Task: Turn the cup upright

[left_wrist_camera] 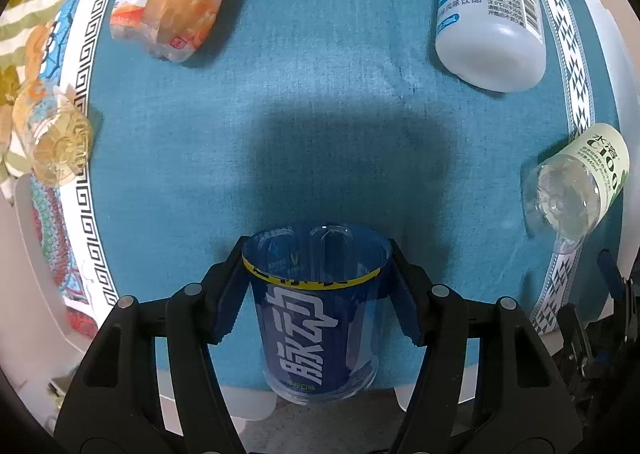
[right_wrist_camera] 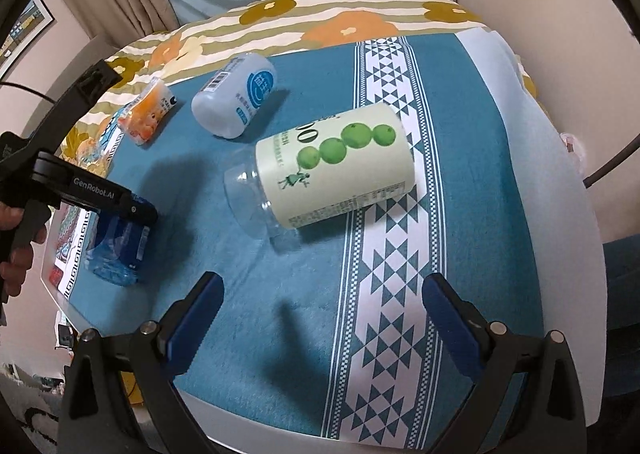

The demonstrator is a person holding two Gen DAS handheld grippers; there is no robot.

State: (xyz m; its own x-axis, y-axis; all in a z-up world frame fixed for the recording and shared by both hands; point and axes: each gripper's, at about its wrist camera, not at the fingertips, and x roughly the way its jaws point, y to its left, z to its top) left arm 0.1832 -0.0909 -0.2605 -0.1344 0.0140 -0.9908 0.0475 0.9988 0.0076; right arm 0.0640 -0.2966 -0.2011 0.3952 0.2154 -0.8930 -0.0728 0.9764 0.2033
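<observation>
Left claw (left_wrist_camera: 318,266) clamps blue cup (left_wrist_camera: 318,318); right claw (right_wrist_camera: 320,314) spread.

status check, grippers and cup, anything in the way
Left gripper shut on blue cup, near table edge. Right gripper open, empty. Green-label bottle lies ahead of right gripper.

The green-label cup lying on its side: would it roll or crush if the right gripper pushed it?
The green-label cup is round and lies sideways on flat cloth, so it likely rolls. Its clear thin wall looks empty, so probably light and squashable.
</observation>
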